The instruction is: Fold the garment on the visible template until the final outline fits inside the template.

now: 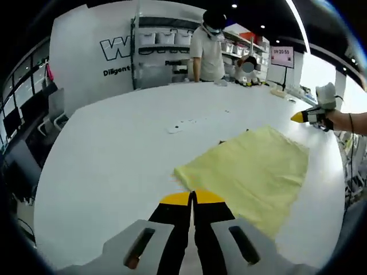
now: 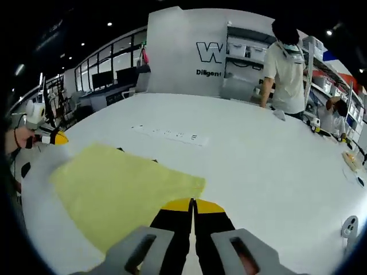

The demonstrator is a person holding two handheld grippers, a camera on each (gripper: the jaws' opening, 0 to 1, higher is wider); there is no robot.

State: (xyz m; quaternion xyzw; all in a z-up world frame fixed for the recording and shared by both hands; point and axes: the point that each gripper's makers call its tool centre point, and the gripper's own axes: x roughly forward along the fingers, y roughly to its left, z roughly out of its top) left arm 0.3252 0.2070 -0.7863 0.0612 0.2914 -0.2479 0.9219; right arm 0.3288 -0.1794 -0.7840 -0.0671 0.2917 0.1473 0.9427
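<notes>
A pale yellow garment lies flat and folded on the white table. Small dark marks peek out at its far edge, and in the right gripper view the garment shows such dark marks too. My left gripper is shut with nothing between its jaws, its tips just short of the garment's near corner. My right gripper is also shut and empty at the garment's near edge. Each shows in the other's view, held in a hand off the cloth: the right gripper and the left gripper.
A white power strip lies on the table beyond the garment. One person stands at the far table edge beside another who is seated. Shelves line the back wall. Small items sit near the table's right edge.
</notes>
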